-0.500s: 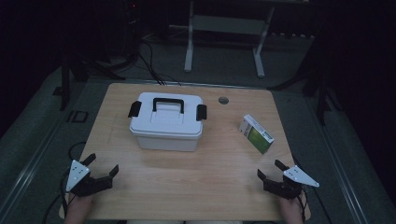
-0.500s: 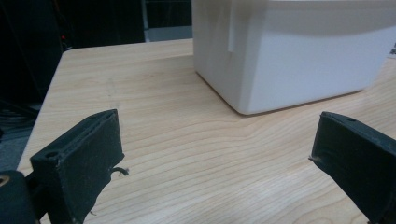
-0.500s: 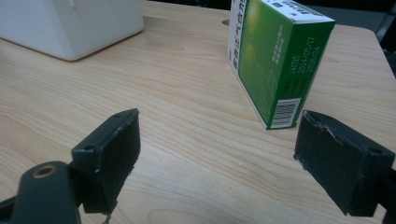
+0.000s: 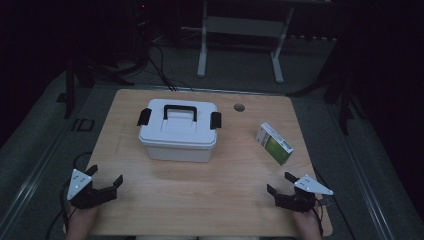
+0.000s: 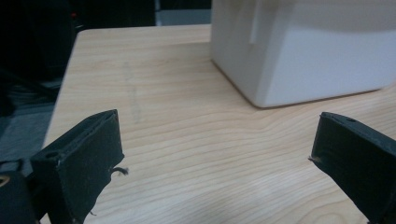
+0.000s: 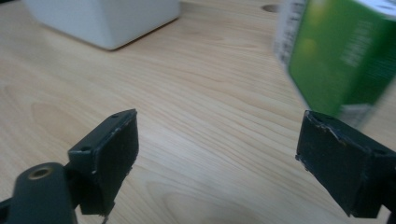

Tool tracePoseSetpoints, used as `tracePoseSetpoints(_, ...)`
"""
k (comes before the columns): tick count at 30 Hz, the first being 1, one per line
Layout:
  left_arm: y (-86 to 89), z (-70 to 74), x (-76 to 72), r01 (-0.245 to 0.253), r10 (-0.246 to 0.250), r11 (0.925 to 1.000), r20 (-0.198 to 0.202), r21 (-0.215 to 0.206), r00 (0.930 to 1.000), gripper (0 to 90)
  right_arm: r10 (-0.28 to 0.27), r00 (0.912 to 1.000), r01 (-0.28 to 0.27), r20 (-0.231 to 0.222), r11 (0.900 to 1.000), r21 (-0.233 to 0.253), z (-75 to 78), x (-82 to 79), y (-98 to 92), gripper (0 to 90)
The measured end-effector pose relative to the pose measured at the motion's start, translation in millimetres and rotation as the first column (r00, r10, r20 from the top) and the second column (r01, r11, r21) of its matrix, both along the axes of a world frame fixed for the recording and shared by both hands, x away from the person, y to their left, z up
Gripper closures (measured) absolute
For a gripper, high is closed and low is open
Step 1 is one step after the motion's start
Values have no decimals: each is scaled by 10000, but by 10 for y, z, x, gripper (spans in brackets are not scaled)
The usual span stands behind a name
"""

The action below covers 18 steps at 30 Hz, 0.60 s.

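Note:
A white plastic box with a black handle and two black side latches stands lid-on near the middle of the wooden table; its lower wall fills the top right of the left gripper view. A green and white carton lies at the table's right side and looms close in the right gripper view. My left gripper rests open near the front left corner, nothing between its jaws. My right gripper is open near the front right corner, just short of the carton.
A round cable hole sits in the table behind the box. Beyond the far edge stand a white metal frame and cables on a dark floor. Bare wood lies between the two grippers.

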<state>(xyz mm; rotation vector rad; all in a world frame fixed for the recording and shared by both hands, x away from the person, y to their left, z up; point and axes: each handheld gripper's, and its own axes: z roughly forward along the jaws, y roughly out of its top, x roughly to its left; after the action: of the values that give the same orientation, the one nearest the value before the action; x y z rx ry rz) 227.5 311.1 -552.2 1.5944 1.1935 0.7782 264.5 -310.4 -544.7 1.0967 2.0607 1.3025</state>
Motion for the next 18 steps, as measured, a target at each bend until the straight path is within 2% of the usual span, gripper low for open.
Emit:
tracePoseSetpoints(2,1,5,8,31,-31,10000,17,-68,10000,19,126,9999,-125,39,9999,-82,1,14,42,125)
tracePoseSetpoints(3,13,16,31,218,-216,9994,84,-276,9997,19,278,9996,-278,10,9996,-94,4,35,80,130)
tracePoseSetpoints(5,18,21,69,318,-315,9987,79,-400,9995,51,932,9955,-932,-183,9956,15,32,124,196,166)
tracePoseSetpoints(7,7,26,98,260,-257,9994,146,-228,9996,51,1380,9903,-1380,-134,9904,-10,58,171,258,263)
tracePoseSetpoints(9,-9,35,129,180,-175,9997,239,-172,9996,64,1540,9880,-1541,-131,9880,-69,70,195,290,279)
tracePoseSetpoints(10,-11,43,153,224,-222,9996,159,-157,9996,72,1524,9883,-1526,-94,9881,-174,90,257,352,289)
tracePoseSetpoints(11,-14,49,179,238,-236,9995,88,-192,9997,88,1524,9883,-1525,-92,9882,-145,101,294,375,337)
tracePoseSetpoints(12,-15,54,206,222,-220,9995,72,-218,9997,132,1411,9900,-1411,-19,9899,-166,114,325,398,365)
tracePoseSetpoints(13,-15,59,242,258,-258,9994,9,-250,9997,148,1311,9913,-1309,88,9912,-198,128,357,425,367)
tracePoseSetpoints(15,-11,64,340,455,-464,9984,-257,-344,9986,151,1383,9903,-1379,120,9899,-327,153,437,482,461)
tracePoseSetpoints(17,-19,57,449,473,-490,9983,-506,-340,9975,210,1477,9889,-1468,174,9881,-456,167,515,551,507)
tracePoseSetpoints(18,-26,48,509,468,-493,9982,-672,-379,9965,223,1541,9880,-1532,144,9870,-476,171,556,586,562)
